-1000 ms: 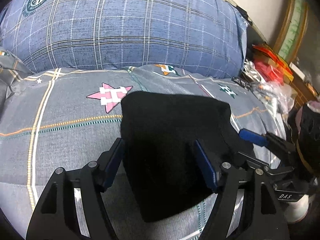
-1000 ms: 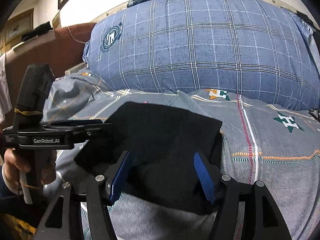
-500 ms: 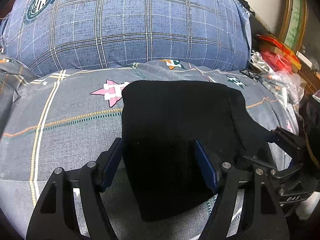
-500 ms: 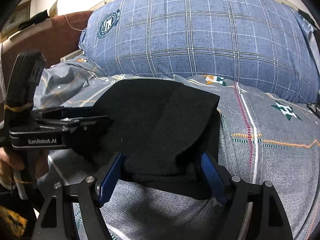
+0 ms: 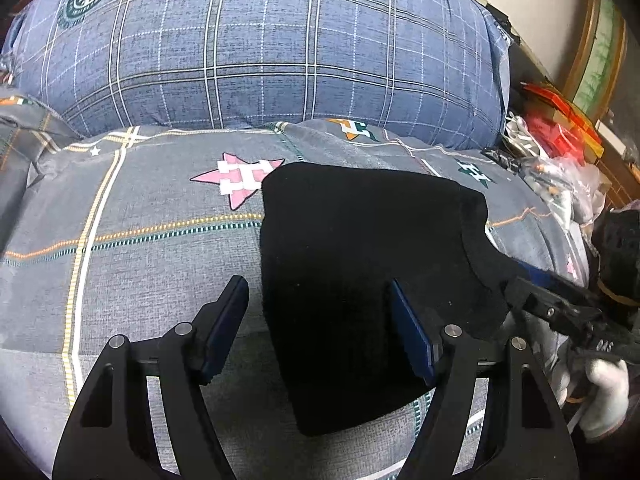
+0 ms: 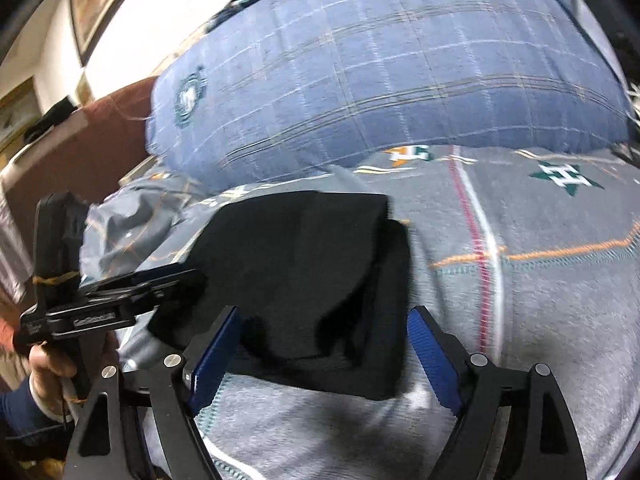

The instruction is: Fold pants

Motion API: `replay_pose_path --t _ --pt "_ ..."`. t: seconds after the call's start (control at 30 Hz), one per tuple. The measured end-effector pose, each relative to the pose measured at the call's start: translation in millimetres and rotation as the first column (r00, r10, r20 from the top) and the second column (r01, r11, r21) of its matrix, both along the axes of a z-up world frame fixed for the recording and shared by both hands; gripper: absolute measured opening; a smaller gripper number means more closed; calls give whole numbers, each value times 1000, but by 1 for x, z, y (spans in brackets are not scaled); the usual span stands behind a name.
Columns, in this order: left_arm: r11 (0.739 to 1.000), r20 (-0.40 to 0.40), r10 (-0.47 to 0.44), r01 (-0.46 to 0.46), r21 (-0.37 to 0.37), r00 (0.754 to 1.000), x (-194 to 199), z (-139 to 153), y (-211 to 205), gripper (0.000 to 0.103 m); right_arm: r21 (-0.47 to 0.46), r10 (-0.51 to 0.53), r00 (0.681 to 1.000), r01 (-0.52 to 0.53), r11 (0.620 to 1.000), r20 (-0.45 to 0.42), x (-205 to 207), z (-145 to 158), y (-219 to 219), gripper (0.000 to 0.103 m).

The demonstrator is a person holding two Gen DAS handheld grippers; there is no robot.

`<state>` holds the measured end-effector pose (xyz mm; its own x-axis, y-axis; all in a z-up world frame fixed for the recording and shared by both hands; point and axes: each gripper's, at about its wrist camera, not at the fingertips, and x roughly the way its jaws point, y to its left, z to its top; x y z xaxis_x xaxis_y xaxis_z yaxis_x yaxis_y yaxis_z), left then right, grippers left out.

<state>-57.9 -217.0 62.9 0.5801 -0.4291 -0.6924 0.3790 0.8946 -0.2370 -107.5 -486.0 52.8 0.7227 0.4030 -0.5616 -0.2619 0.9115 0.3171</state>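
Right hand-held gripper [image 6: 320, 354] has let go, jaws opening around folded black pants [image 6: 316, 280]; left hand-held gripper [image 5: 320, 320] spread wide

- left gripper [image 5: 318, 326] is tipped downward, blue pads spread wide, nothing pinched between them
- right gripper [image 6: 324, 354] also angled down, jaws opening right now, pads clear on both sides
- bare hand [image 6: 56, 360] wraps the left handle, off to the right claw's left
- white-gloved hand [image 5: 604, 396] grips the right handle
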Motion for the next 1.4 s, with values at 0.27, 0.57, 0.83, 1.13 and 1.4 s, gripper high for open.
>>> replay_pose_path --t 0.27,0.57,0.83,1.13,1.4 --pt "997 -55 7 -11 -78 998 6 3 20 72 236 21 998 -5 972 -67 9 -14 -24 82" --pt "988 -136 -10 -11 -157 991 15 -7 25 72 275 50 995 -25 961 -83 30 -19 -16 87" --pt "984 -151 -77 51 -170 986 24 -17 8 73 259 63 995 -41 965 -77 49 -23 -8 87" --pt "976 -139 -88 58 -209 986 25 -9 14 66 110 59 998 -58 992 -11 36 -7 6 54" --pt "974 -50 -44 32 -224 998 14 28 40 66 102 90 993 -97 990 72 19 20 29 53"
